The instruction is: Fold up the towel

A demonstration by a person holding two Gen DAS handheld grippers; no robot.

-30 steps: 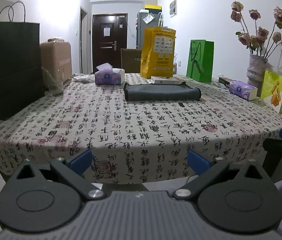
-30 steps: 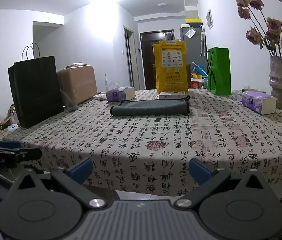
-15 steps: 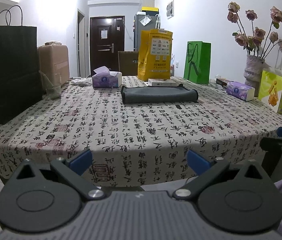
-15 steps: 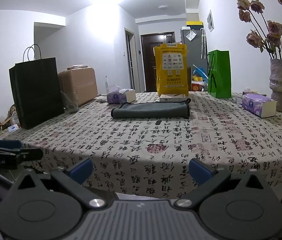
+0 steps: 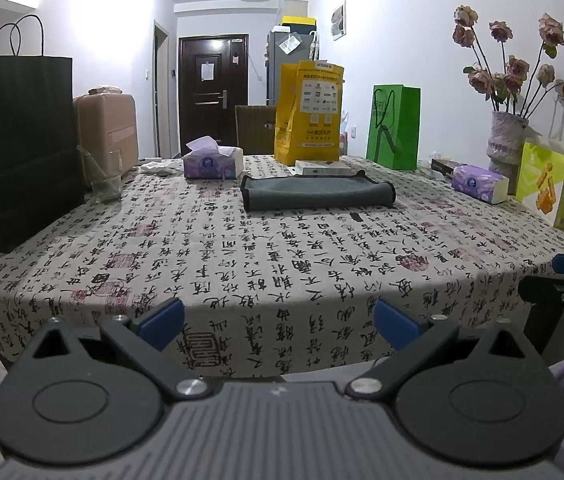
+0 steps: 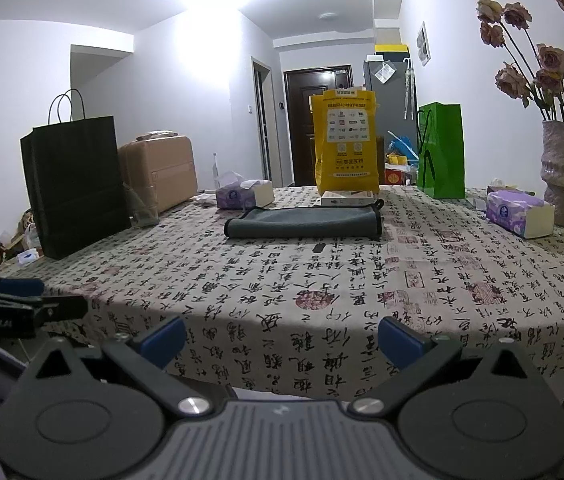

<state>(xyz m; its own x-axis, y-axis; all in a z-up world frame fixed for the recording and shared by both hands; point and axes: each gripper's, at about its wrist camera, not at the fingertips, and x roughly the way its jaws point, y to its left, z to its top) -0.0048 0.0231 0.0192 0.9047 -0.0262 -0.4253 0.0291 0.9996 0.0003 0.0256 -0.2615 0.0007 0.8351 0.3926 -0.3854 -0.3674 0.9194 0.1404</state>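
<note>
Grippers wait, towel lies far off

Left gripper [image 5: 278, 322] and right gripper [image 6: 280, 340] hang at the table's [image 5: 242, 264] near edge, both wide open and holding nothing. Far across the cloth lies the grey towel [image 5: 317, 196], folded flat. Behind it stands a yellow bag [image 5: 309, 112].

Black calligraphy characters printed all over the tablecloth [image 5: 282, 256], "GenRobot.AI" faintly on the left gripper [image 6: 22, 300]

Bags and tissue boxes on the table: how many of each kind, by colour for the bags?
Black bag: 1
Yellow bag: 1
Green bag: 1
Lime bag: 1
Tissue boxes: 2
Total: 6
</note>
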